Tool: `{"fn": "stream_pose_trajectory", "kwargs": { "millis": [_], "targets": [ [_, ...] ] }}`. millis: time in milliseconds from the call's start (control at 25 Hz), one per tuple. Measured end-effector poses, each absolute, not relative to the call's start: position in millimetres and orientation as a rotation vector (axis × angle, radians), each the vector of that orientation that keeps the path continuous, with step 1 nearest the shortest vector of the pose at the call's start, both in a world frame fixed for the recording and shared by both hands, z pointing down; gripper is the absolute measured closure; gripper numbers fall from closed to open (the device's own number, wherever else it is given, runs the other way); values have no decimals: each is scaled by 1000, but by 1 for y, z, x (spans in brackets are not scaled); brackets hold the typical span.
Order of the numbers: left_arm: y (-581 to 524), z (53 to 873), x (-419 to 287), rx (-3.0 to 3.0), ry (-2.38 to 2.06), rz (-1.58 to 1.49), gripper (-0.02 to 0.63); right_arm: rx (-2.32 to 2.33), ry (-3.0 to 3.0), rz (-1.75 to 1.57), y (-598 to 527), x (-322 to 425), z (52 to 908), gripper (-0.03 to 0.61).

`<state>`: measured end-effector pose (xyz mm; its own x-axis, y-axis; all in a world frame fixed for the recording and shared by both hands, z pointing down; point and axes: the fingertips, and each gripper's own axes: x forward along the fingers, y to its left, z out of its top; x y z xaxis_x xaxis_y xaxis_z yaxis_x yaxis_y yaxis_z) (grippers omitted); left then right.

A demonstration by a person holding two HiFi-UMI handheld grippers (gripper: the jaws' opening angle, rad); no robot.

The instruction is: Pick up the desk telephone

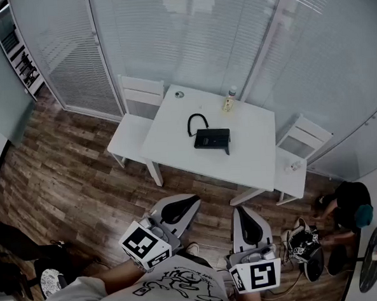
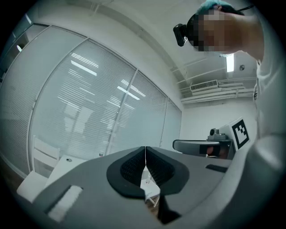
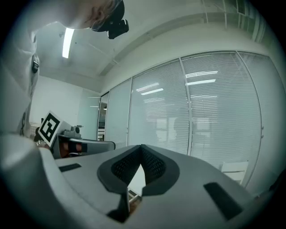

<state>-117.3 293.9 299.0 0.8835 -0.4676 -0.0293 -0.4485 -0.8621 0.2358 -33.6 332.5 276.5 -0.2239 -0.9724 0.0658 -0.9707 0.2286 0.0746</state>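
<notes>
A black desk telephone (image 1: 212, 139) with a curled black cord (image 1: 197, 122) lies near the middle of a white table (image 1: 175, 138). Both grippers are held close to the person's body, well short of the table. My left gripper (image 1: 178, 209) is shut with nothing between its pads. My right gripper (image 1: 246, 224) is shut too and holds nothing. In the left gripper view the left gripper (image 2: 145, 154) points level at the blinds, its jaws meeting tip to tip. The right gripper (image 3: 141, 152) does the same in the right gripper view.
Two white chairs flank the table, one on the left (image 1: 134, 118) and one on the right (image 1: 297, 153). A small bottle (image 1: 229, 99) and a round object (image 1: 179, 94) stand at the table's far edge. Glass walls with blinds enclose the room. Bags and gear (image 1: 321, 234) lie at right.
</notes>
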Motion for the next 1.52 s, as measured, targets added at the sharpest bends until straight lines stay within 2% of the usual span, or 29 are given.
{"fn": "stream_pose_trajectory", "kwargs": {
  "millis": [880,1240,1520],
  "targets": [
    [244,327,-183,2738,-719,-106,609,1872,-2412,49,277,-98,291,575],
    [200,328,-141,2751,-685,-103,609,1897,-2405,58,238,-60,296,575],
    [160,327,-77,2773,-663,-62,609,1920,-2413,64,199,2,297,575]
  ]
}}
